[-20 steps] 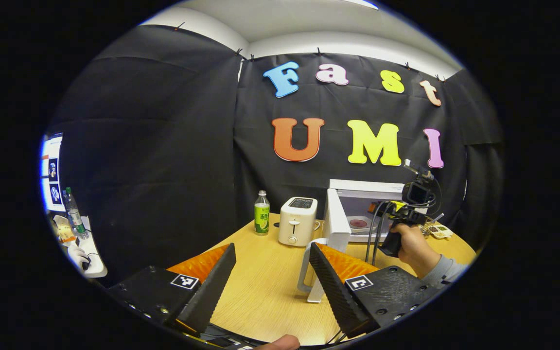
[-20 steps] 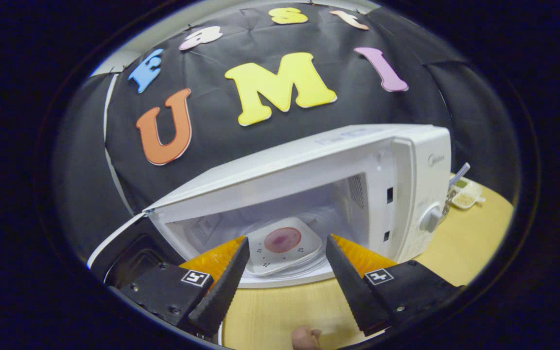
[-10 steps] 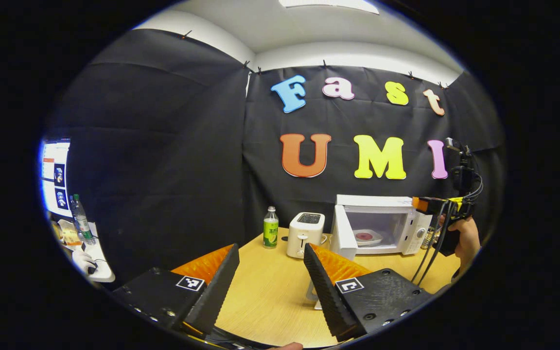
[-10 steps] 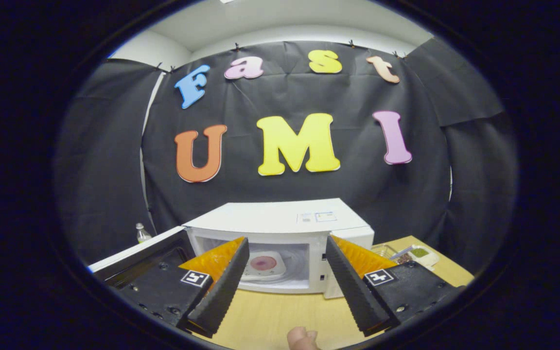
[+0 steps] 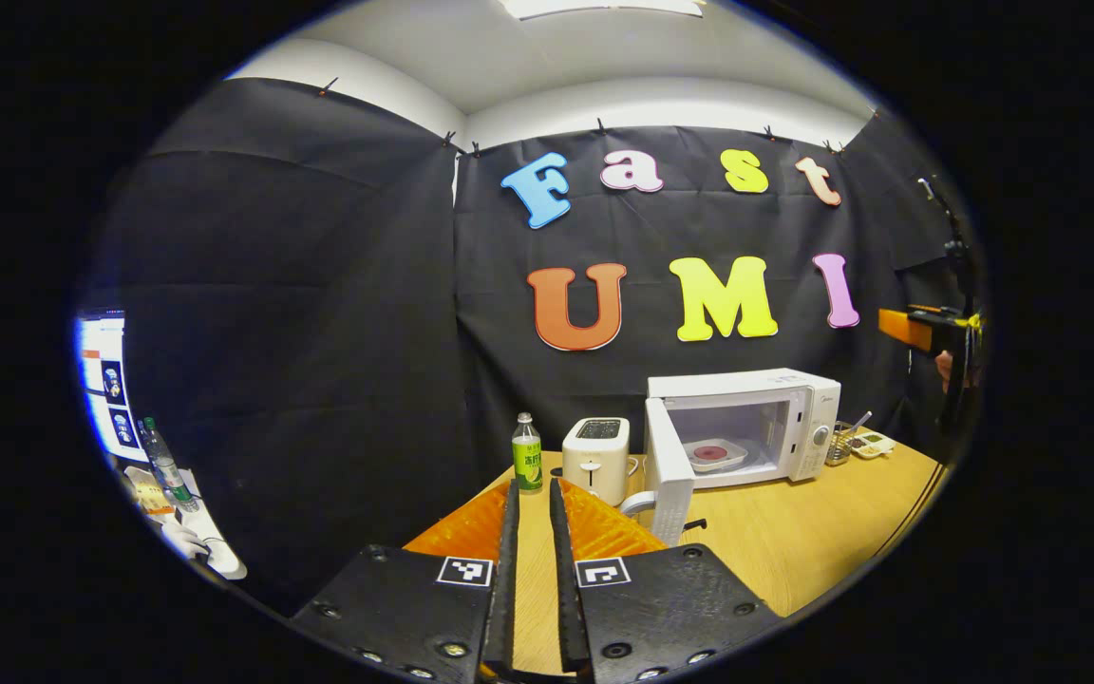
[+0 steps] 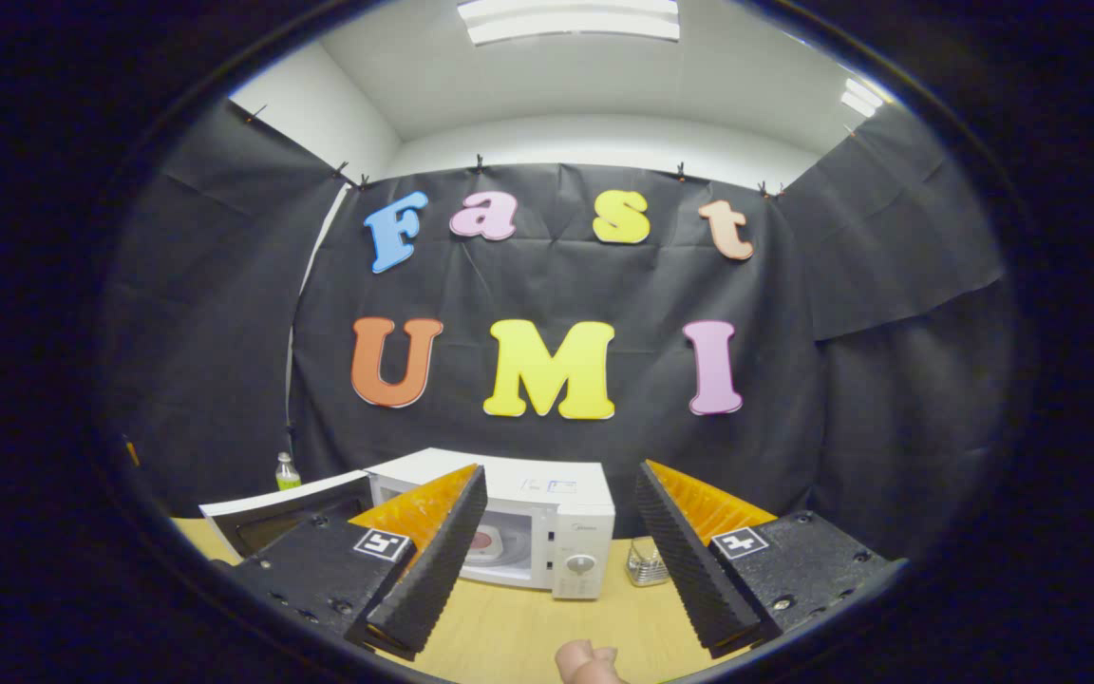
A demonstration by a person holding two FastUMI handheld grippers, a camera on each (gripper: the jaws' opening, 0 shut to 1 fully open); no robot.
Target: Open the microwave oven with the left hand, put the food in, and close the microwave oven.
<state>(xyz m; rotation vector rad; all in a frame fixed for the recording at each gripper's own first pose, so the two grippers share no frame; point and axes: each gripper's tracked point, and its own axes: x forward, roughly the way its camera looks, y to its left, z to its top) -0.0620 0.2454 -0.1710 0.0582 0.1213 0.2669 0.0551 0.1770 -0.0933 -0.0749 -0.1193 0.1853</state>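
Left gripper view shows the left gripper [image 5: 533,570] with its fingers now drawn almost together, a thin slit between them and nothing held, where half a second ago they stood wide apart. It has also backed off from the table [image 5: 794,541], so the microwave oven [image 5: 745,427] sits farther away than before. The oven door [image 5: 669,470] hangs open toward the toaster [image 5: 596,456], and the food plate [image 5: 713,454] lies inside the cavity. The right gripper [image 6: 556,560] has pulled well back too; in the right gripper view its fingers are spread wide and empty, with the oven small between them. Judging from this, the food is placed and only the closing remains, so the left gripper must go back to the door
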